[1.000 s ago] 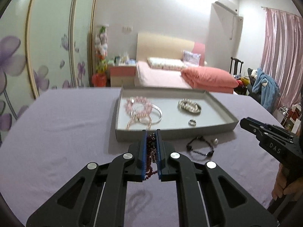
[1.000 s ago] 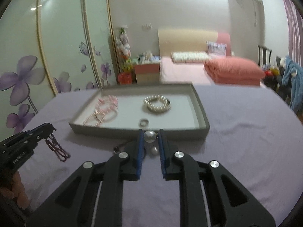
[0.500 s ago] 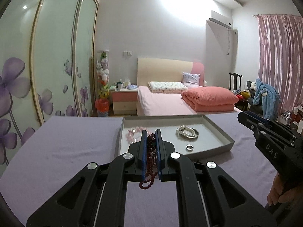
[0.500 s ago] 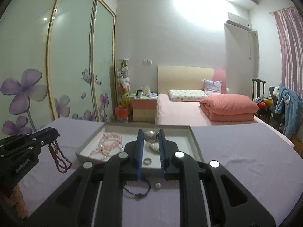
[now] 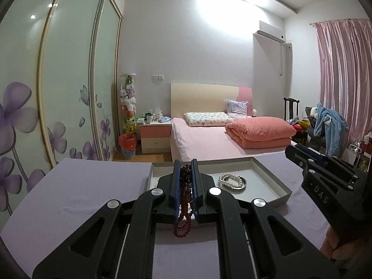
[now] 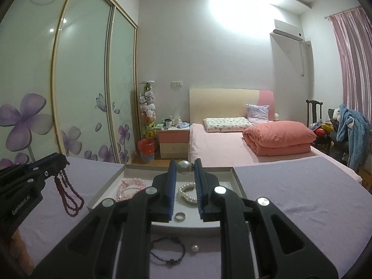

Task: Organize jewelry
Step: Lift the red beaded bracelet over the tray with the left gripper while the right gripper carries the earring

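A dark red bead strand (image 5: 183, 200) hangs doubled between the closed pads of the left hand-held gripper (image 5: 185, 169), its loops dangling above the purple tabletop (image 5: 81, 197). The right hand-held gripper (image 6: 184, 167) pinches a large pearl (image 6: 184, 167) at its fingertips, just above the grey tray (image 6: 239, 186). Inside the tray lie a white pearl bracelet (image 6: 187, 191), pink bead bracelets (image 6: 131, 184) and a silver ring (image 6: 180, 216). On the tabletop near the tray (outside it) sit a black cord bracelet (image 6: 168, 251) and a small loose pearl (image 6: 194, 248).
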`<state>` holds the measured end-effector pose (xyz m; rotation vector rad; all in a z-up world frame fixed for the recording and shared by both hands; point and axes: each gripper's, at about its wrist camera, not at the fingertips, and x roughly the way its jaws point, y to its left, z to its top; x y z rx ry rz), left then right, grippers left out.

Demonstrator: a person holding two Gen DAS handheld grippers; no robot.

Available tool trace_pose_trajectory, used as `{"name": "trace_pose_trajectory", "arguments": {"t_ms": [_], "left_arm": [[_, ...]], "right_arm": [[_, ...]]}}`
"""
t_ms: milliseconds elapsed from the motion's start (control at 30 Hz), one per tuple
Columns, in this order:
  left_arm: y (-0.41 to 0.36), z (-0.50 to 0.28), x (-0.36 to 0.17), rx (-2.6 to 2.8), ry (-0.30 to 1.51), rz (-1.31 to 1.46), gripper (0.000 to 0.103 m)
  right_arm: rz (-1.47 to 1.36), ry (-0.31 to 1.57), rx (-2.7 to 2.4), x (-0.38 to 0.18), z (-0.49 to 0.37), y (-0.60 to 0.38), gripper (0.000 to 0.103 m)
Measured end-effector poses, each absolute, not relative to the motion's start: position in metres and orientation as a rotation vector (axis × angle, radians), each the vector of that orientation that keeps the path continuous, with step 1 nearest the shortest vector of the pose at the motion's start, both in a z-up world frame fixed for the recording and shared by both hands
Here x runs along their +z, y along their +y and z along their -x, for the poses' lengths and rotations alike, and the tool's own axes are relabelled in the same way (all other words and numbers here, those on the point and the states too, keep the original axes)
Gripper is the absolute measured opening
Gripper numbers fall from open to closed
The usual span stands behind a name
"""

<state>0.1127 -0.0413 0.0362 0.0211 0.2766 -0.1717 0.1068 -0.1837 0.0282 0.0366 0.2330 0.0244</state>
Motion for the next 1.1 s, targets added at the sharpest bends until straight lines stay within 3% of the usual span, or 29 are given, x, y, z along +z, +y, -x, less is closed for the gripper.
{"name": "trace_pose_trajectory", "arguments": {"t_ms": [733,1100], "left_arm": [[-0.047,-0.153,0.025,-0.19,0.313,0.0,0.009],[-0.052,-0.189,0.007,-0.211,0.377,0.013,0.009]], "right_arm": [[-0.068,0.273,-0.001,0.015,-0.168,-0.192,0.016],[-0.114,0.383,0.01,-0.002,-0.22,-0.201,0.016]]}}
